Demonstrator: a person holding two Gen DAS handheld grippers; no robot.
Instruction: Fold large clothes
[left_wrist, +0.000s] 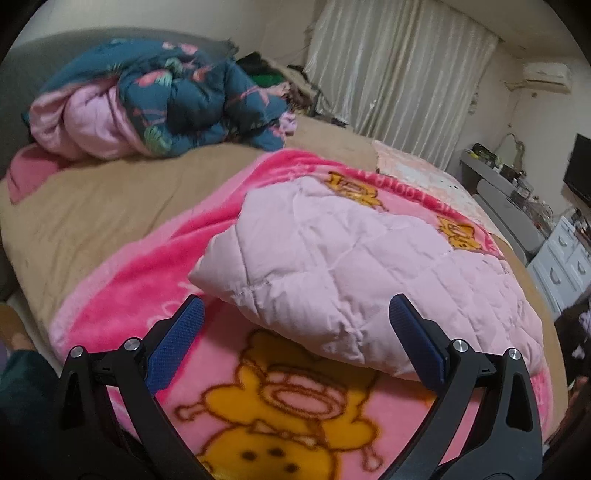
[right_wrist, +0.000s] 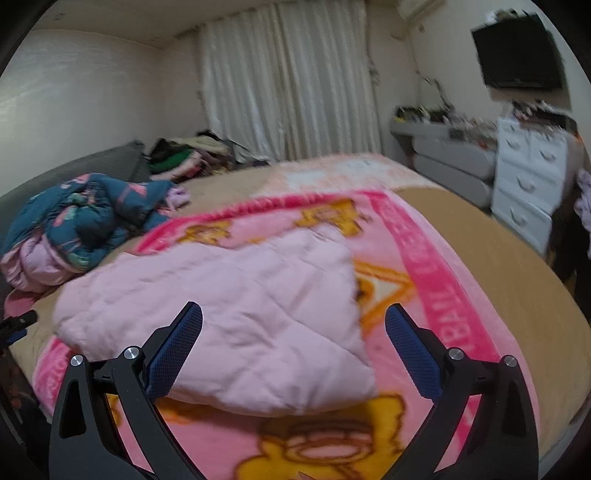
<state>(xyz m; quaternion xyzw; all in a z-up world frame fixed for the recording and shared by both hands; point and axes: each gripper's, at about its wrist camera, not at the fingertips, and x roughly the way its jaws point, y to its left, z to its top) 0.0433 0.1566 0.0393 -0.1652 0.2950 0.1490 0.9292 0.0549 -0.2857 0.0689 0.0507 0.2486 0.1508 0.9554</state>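
On bed (left_wrist: 92, 206), pale pink quilted garment (left_wrist: 351, 258) laid folded atop pink cartoon blanket (left_wrist: 155, 266). Left gripper (left_wrist: 295, 339) held wide open above its near edge, nothing gripped. Right gripper (right_wrist: 293, 343) likewise spread wide, empty. Teal patterned bedding (right_wrist: 85, 218) heaped behind.
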